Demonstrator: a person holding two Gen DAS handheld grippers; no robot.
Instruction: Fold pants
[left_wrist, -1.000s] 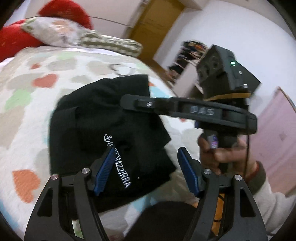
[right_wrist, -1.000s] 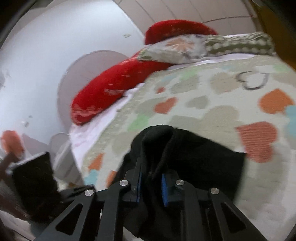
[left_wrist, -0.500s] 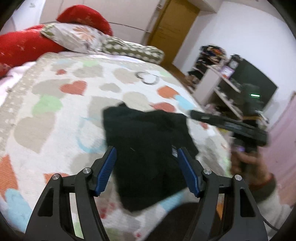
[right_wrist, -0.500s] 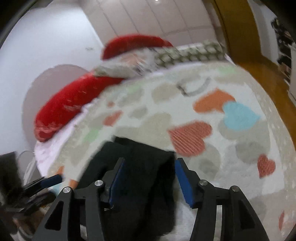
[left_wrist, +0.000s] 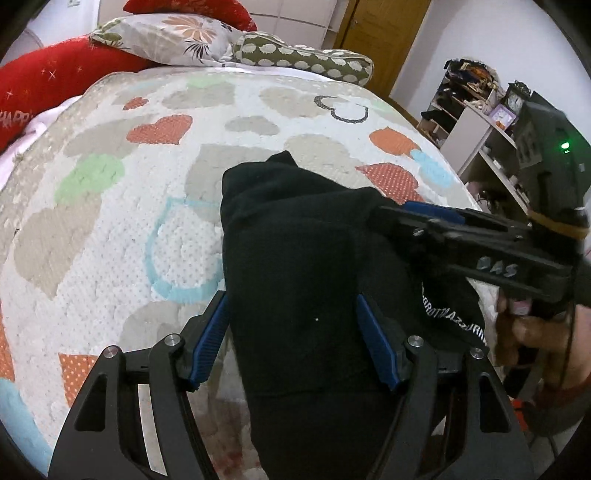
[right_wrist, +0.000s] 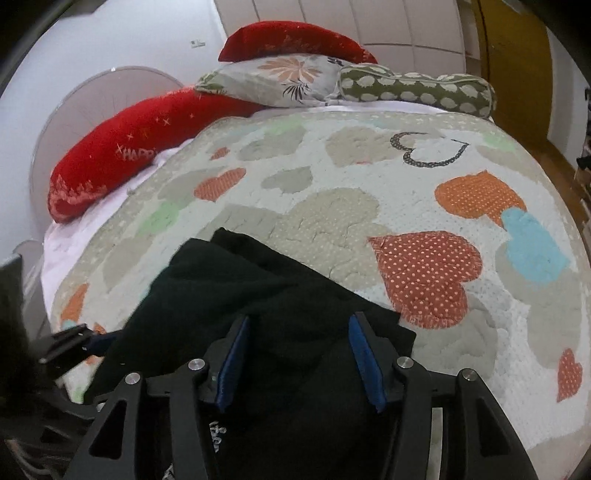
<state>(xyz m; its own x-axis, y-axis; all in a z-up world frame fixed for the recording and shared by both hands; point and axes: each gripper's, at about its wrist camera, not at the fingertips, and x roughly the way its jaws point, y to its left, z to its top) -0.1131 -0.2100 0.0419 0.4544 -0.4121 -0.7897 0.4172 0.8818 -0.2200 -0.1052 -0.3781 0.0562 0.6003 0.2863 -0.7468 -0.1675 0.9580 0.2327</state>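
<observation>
Pants (left_wrist: 314, 280), black soft knit with white lettering, are lying bunched at the near edge of the heart-patterned quilted bed (left_wrist: 110, 221). Left gripper (left_wrist: 291, 339) and right gripper (right_wrist: 297, 363) are standing apart, clamping nothing, the right's jaws having just opened over the cloth. Regripping should be taking the outer corners and squaring the edges.

A bed (left_wrist: 110, 206) under a heart-patterned quilt (right_wrist: 332, 206) carries black pants (left_wrist: 295, 266), bunched just ahead of both tongs; far beyond them, pillows (right_wrist: 295, 77) lie at its head.
</observation>
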